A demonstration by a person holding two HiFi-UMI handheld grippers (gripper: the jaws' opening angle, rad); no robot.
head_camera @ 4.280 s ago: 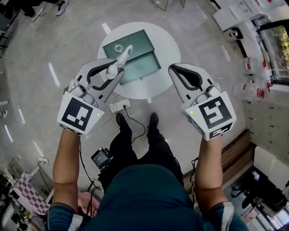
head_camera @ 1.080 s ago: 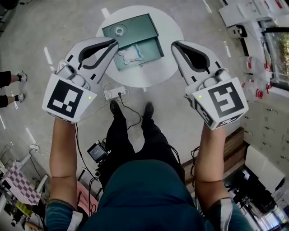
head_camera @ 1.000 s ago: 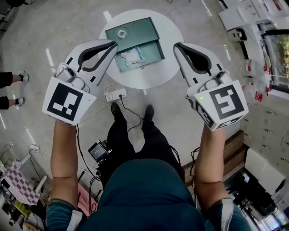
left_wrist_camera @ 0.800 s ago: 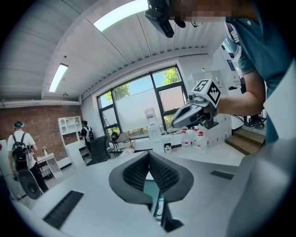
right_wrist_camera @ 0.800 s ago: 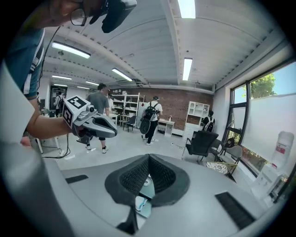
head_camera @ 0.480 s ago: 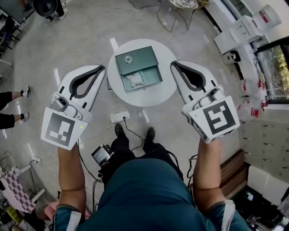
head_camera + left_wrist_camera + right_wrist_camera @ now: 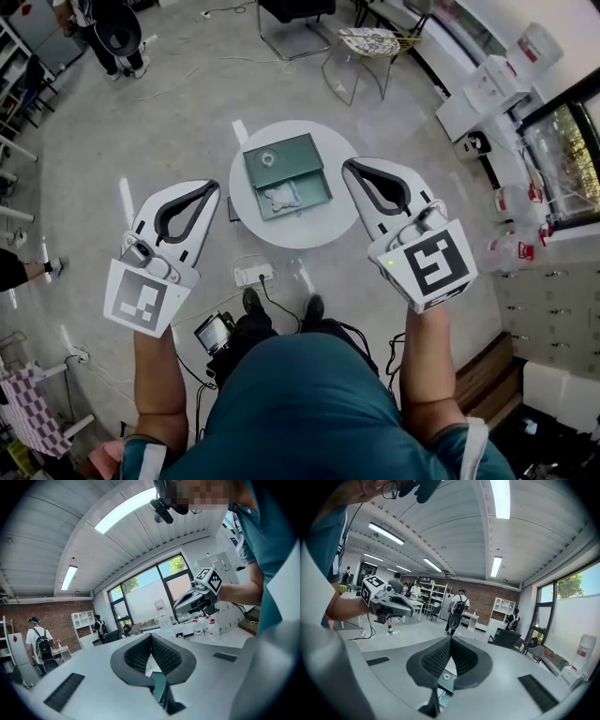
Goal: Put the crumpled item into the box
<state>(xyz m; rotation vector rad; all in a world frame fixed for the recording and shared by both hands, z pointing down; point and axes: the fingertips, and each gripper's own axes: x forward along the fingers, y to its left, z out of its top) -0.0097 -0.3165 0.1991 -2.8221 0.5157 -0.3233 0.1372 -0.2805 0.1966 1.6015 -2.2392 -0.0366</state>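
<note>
The green box (image 7: 286, 173) lies open on the round white table (image 7: 333, 220), far below me. The white crumpled item (image 7: 281, 196) rests inside its nearer tray. My left gripper (image 7: 214, 187) is held high to the left of the table, shut and empty. My right gripper (image 7: 347, 167) is raised to the right of it, also shut with nothing in it. In the left gripper view the pads (image 7: 161, 653) meet, with a sliver of green box (image 7: 159, 688) showing below them. The right gripper view shows the same, with its pads (image 7: 461, 657) together.
A white power strip (image 7: 253, 275) and a cable lie on the floor at my feet, beside a small black device (image 7: 214, 333). Chairs (image 7: 366, 47) stand beyond the table. White cabinets (image 7: 487, 94) and bottles line the right side. A person (image 7: 112, 33) stands far left.
The crumpled item, held by the left gripper over the box earlier, now lies in the tray. Both grippers have risen and spread apart, and the table looks smaller and farther away.
</note>
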